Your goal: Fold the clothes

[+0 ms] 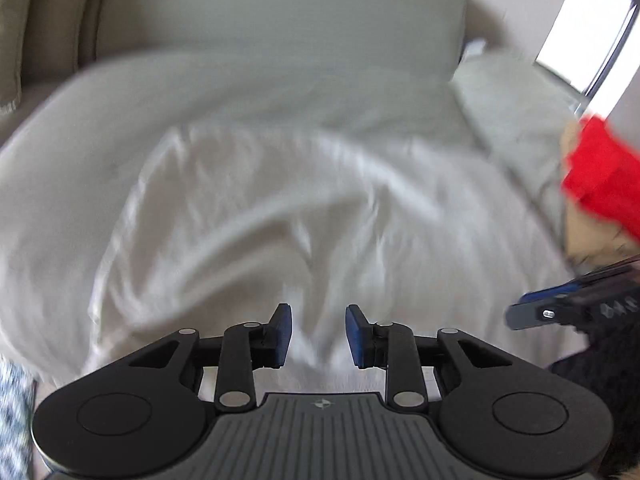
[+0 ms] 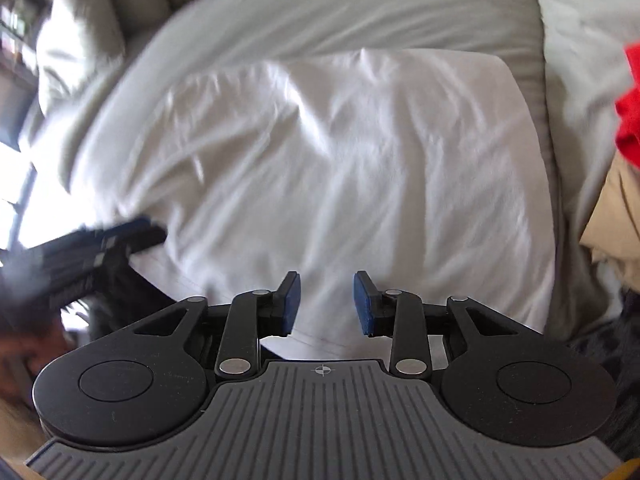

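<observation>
The left hand-held gripper [image 1: 319, 336] points steeply down over a white garment [image 1: 280, 220], its blue pads [image 1: 283, 334] a narrow gap apart with nothing pinched between them. The right hand-held gripper [image 2: 325, 304] hangs the same way above the garment's near hem, jaws narrowly parted and empty. The white garment lies spread and wrinkled on a pale grey sofa cushion [image 2: 340, 12]. A red cloth [image 2: 630, 108] sits at the far right.
</observation>
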`<state>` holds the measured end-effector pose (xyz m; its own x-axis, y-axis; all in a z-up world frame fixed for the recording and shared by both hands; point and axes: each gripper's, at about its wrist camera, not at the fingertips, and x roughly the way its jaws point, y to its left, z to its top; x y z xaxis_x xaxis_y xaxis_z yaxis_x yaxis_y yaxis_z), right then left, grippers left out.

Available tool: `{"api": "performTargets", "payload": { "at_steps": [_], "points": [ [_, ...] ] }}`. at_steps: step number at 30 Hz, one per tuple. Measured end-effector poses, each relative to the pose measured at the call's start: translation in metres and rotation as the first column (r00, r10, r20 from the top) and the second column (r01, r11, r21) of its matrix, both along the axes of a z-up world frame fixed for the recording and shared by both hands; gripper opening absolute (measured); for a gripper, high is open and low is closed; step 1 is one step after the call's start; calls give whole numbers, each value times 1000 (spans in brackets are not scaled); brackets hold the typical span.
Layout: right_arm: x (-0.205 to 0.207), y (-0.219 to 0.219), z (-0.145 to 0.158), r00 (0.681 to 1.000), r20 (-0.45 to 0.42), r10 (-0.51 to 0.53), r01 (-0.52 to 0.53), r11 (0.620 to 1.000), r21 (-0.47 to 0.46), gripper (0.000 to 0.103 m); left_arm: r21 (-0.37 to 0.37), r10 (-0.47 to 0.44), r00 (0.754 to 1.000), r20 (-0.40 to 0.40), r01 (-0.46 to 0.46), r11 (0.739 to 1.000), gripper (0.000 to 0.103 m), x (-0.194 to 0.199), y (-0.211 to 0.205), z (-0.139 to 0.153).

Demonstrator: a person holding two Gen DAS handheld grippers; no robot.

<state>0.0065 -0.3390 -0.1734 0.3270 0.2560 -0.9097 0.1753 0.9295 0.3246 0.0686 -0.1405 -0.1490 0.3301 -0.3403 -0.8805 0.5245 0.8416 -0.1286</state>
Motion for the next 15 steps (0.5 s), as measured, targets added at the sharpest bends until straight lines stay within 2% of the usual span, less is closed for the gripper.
{"api": "performTargets", "payload": {
  "at_steps": [2,4,6,8,10,13,15],
  "points": [
    [-6,-1,-7,997,-58,44,-44,999,16,40,55,-23,1000,-1,23,998,27,-9,-7,-2],
    [-13,-6,-8,991,-119,54,-47,997,65,44,94,-64,996,-56,69,993,29,-15,-8,2],
    [-19,-13,-7,987,-153,47,-33,995,96,47,78,-85,991,-102,93,993,29,-21,-1,5],
    [-18,-20,-3,989,-144,16,-2,995,98,49,43,-88,991,-101,92,995,29,-27,7,11],
    [-12,-26,1,993,-114,-21,32,995,95,50,1,-58,996,-62,58,998,32,-27,16,19],
    [-3,-37,9,992,-52,-114,119,986,116,52,-60,19,1000,16,-18,998,39,-18,28,31],
    [0,-46,18,985,7,-172,170,978,117,56,-74,78,996,48,-74,994,40,-4,33,37]
  ]
}}
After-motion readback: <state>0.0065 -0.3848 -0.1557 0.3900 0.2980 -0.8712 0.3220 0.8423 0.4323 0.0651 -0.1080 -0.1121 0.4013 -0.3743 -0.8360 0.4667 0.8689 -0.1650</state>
